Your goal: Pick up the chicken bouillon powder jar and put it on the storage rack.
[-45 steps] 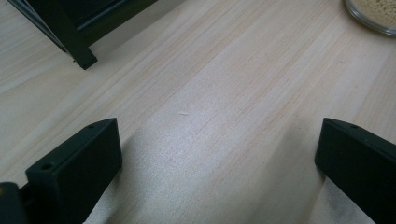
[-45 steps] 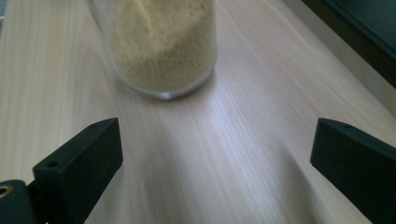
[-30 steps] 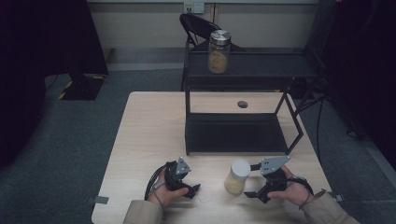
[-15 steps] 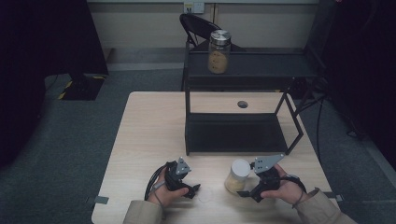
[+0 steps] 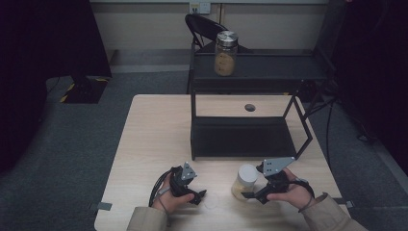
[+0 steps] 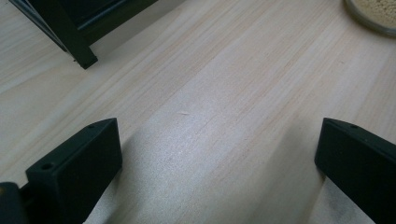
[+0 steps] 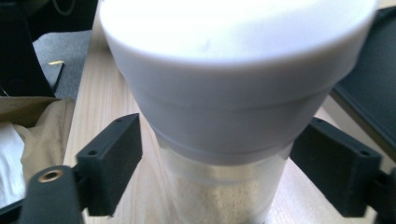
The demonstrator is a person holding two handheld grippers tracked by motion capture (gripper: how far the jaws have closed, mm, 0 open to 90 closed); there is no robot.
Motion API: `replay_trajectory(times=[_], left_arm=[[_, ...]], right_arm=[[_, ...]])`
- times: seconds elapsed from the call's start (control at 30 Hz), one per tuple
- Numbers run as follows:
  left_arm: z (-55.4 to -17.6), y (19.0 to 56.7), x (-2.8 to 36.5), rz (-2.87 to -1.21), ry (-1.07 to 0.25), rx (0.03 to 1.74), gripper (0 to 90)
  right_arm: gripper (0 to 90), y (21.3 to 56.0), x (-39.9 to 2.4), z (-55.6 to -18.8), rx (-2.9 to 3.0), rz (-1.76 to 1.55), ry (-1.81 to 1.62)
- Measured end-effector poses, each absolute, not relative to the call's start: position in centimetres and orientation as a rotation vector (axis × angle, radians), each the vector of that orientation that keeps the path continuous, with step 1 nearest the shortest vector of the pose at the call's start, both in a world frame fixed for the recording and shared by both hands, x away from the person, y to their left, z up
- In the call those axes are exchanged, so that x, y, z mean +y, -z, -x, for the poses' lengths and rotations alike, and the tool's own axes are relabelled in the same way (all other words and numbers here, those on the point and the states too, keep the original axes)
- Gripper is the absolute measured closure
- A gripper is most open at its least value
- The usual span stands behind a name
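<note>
A clear jar (image 5: 246, 180) with a white lid, filled with pale grains, stands on the wooden table (image 5: 154, 139) near its front edge. My right gripper (image 5: 248, 194) reaches it from the right. Its jaws have just been closing, and the jar (image 7: 233, 93) is between them. In the right gripper view a thin gap still shows at the left pad (image 7: 116, 163), while the right pad sits close to the glass. My left gripper (image 5: 199, 196) rests open on the table left of the jar, with bare wood between its jaws (image 6: 215, 163).
A black two-tier rack (image 5: 240, 137) stands on the table behind the jar. On its top shelf is a second jar (image 5: 225, 53) with a metal lid. One rack foot (image 6: 84, 58) lies ahead of the left gripper. A dark chair (image 5: 202, 24) stands beyond the table.
The right gripper has edged slightly left toward the jar, and its jaws have narrowed around it. The left gripper and the jar have stayed where they were.
</note>
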State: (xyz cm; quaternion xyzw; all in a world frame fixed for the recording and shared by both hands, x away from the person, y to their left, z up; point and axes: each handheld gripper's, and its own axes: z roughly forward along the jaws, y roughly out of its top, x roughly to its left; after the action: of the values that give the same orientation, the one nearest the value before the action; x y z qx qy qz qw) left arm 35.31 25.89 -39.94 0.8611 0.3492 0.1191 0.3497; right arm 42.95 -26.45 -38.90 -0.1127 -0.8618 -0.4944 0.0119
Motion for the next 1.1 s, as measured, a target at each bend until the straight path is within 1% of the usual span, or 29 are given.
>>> replay_trajectory(times=[0.4, 0.6, 1.1], left_arm=[[-35.3, 39.9, 25.9, -2.231, -0.309, 0.905, 0.1], [-35.3, 39.9, 25.9, -2.231, -0.309, 0.905, 0.1], [-35.3, 39.9, 25.9, -2.23, -0.309, 0.906, 0.1]], right_arm=[[24.5, 38.1, -27.1, -42.9, -2.675, 0.359, 1.58], [25.5, 37.8, -27.1, -42.9, -2.678, 0.352, 1.589], [32.5, 37.7, -27.0, -43.2, -2.681, 0.321, 1.587]])
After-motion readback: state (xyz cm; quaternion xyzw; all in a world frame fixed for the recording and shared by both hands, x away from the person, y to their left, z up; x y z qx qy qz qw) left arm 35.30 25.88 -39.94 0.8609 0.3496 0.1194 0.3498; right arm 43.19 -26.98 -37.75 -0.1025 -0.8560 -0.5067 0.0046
